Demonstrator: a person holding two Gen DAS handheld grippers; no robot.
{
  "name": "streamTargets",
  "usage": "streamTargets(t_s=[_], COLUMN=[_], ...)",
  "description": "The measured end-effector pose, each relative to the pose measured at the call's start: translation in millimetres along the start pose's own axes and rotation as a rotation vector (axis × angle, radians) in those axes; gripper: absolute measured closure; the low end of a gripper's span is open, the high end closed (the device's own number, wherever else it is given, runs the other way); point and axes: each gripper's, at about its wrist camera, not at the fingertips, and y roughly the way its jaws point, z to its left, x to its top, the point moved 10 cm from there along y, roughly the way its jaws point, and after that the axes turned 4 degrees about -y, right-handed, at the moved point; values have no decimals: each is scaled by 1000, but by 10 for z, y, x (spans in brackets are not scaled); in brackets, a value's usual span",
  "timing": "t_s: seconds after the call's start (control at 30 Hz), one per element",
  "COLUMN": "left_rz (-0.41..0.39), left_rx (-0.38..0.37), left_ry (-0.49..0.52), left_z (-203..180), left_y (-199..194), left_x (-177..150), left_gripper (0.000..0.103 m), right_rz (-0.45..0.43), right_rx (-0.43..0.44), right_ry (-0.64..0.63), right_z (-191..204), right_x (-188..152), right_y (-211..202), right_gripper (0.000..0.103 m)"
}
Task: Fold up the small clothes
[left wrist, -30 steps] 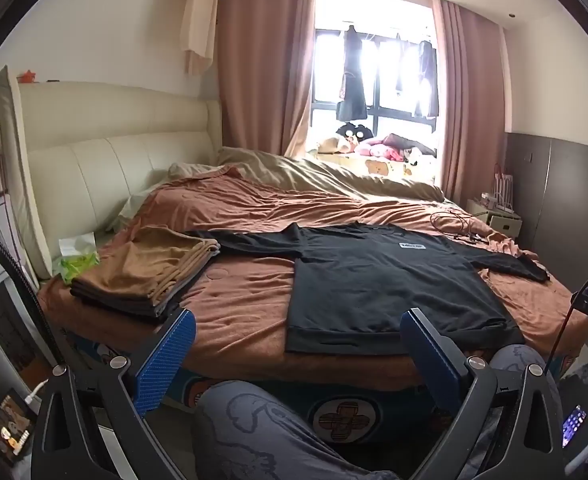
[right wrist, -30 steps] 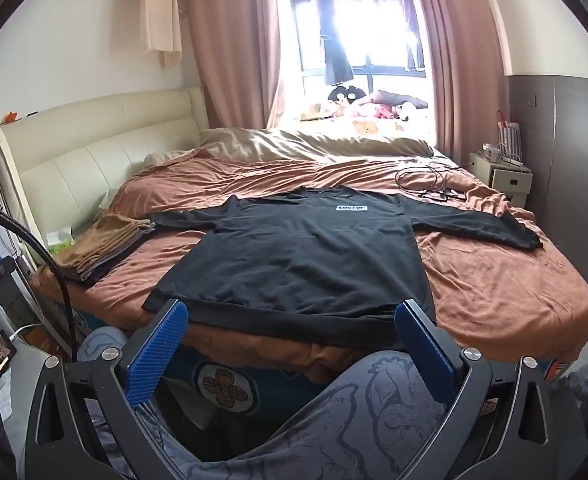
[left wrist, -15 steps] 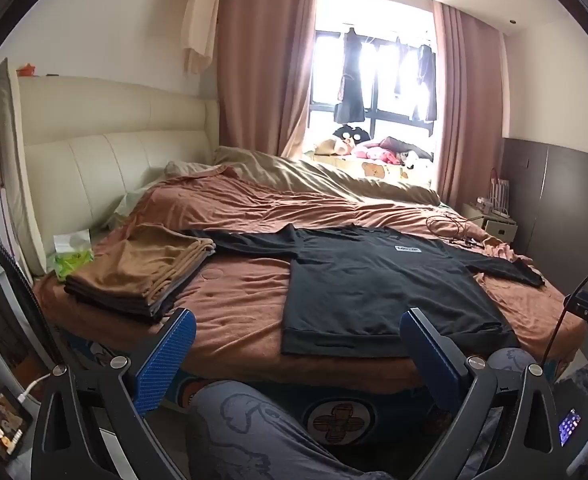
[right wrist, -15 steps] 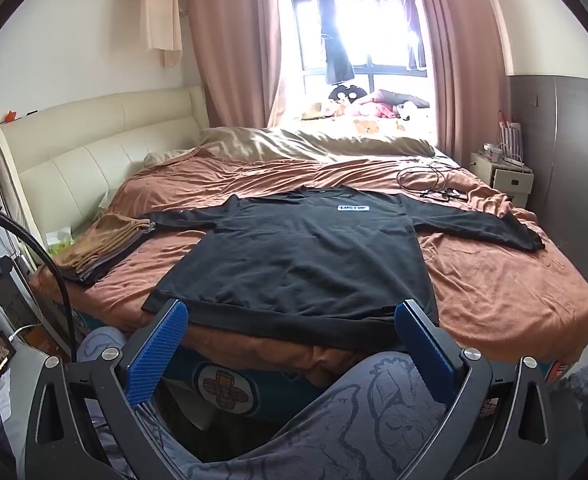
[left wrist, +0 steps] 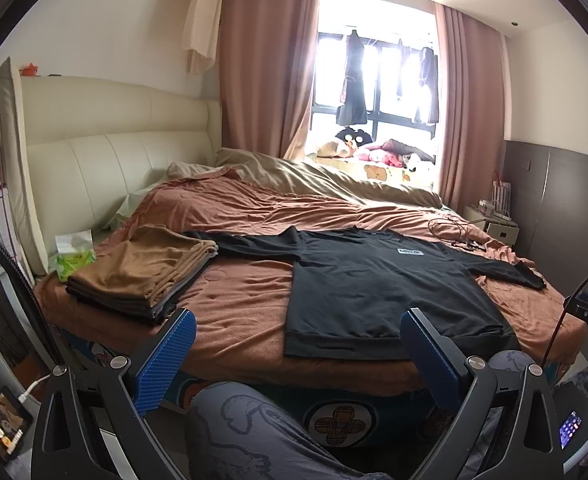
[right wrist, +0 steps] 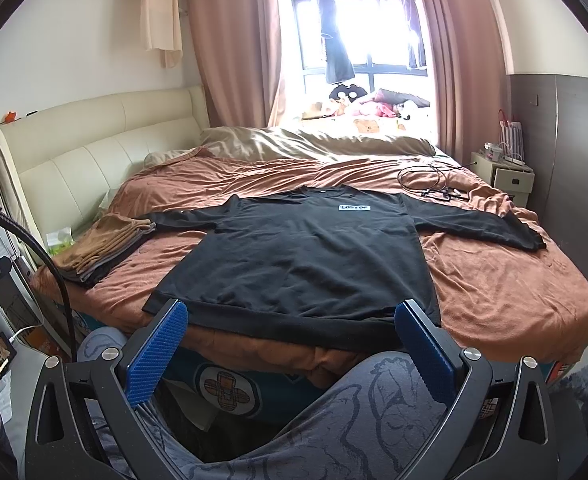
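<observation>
A black long-sleeved shirt [left wrist: 378, 280] lies flat on the rust-brown bedspread [left wrist: 245, 300], sleeves spread out, hem toward me; it also shows in the right wrist view [right wrist: 306, 256]. My left gripper [left wrist: 298, 336] is open and empty, held off the near bed edge, before the shirt's left hem corner. My right gripper [right wrist: 289, 324] is open and empty, just short of the hem, above my knees.
A stack of folded brown and grey clothes [left wrist: 145, 272] sits at the bed's left near corner [right wrist: 105, 248]. A green tissue pack [left wrist: 73, 256] lies beside it. Black cables [right wrist: 430, 180] lie at the far right. Rumpled beige duvet [left wrist: 326, 180] lies behind.
Both views shift only slightly; the left gripper has drifted a little closer to the bed. The shirt and the stack have not moved.
</observation>
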Motion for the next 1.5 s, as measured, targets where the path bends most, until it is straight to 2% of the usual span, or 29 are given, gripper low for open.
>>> streamTargets(t_s=[1.5], left_rz=[-24], left_rx=[-12], left_ry=[13], left_z=[-42], left_y=[-189], left_x=[-3], left_gripper=[1], right_rz=[-7], right_rx=[-8], right_ry=[-11], right_z=[40], right_x=[-7], right_y=[-88], right_gripper=[0])
